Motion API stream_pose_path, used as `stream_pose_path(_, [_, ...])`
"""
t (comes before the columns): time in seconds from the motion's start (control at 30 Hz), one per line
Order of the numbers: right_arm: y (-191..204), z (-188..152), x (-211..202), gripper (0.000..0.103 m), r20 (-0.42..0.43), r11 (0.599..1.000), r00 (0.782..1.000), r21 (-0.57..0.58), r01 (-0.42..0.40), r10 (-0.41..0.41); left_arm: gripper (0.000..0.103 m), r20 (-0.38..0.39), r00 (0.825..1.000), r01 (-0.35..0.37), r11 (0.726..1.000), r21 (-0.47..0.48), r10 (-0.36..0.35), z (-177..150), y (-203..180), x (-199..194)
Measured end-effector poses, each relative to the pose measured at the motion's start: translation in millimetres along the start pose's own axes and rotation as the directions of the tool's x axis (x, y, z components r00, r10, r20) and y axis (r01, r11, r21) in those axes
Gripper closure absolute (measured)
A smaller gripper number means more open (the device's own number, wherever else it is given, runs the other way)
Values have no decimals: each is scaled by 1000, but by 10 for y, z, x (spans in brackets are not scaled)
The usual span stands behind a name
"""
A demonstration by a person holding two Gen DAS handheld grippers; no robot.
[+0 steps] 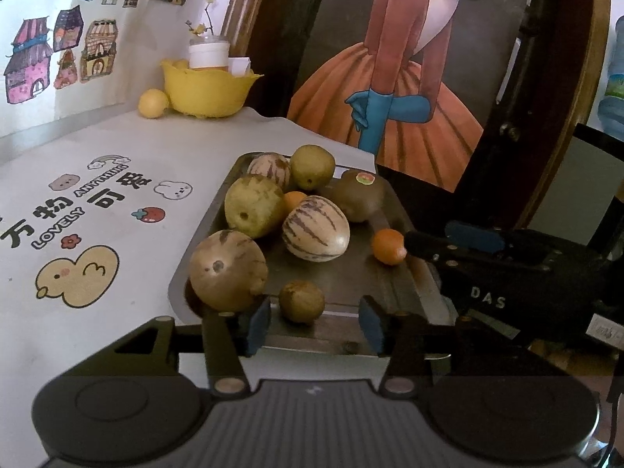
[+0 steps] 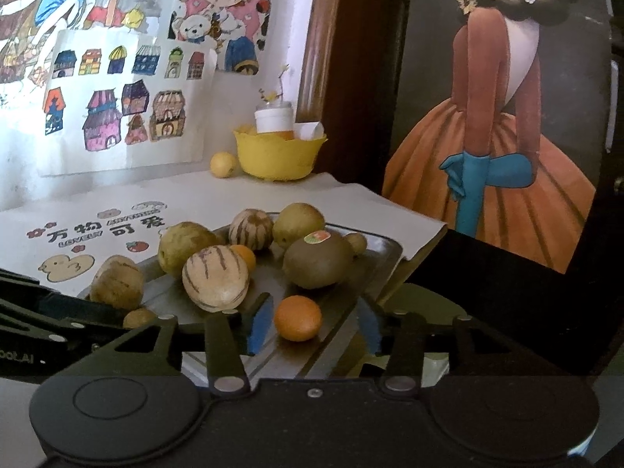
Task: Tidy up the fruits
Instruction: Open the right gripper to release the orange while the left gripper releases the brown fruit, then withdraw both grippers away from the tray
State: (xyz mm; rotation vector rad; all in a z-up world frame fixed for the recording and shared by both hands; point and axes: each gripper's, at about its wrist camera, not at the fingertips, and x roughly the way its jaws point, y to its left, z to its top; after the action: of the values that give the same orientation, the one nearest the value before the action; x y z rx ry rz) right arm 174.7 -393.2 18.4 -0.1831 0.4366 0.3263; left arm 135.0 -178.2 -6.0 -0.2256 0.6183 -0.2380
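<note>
Tray (image 1: 353, 292): metal, on the surface, collecting the fruits in one place.
Left gripper (image 1: 315, 318): jaws spread, clear of the small green fruit (image 1: 301, 301) between them.
Right gripper (image 2: 314, 321): jaws spread around the small orange (image 2: 298, 318), untouched.
Yellow bowl (image 2: 279, 156): 12 o'clock, well apart.

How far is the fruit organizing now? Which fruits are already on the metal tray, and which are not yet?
Done: the metal tray already holds most fruit, including striped melons, a stickered kiwi and a small orange. In hand: nothing. The left tongs and right tongs are both open, with fruit between the pads but not gripped. Left: a yellow fruit sits on the table beside the yellow bowl.
</note>
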Motion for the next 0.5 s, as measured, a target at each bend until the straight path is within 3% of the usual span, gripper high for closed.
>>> stream_pose_path(0.23, [2, 53, -160, 38, 19, 1000, 1000, 15, 21, -21, 35, 18, 1000, 12, 1000, -18, -11, 10, 13, -173])
stream_pose_path(0.5, [112, 115, -442, 16, 41, 998, 998, 50, 44, -46, 7, 97, 995, -4, 1000, 4, 4, 8, 90, -603])
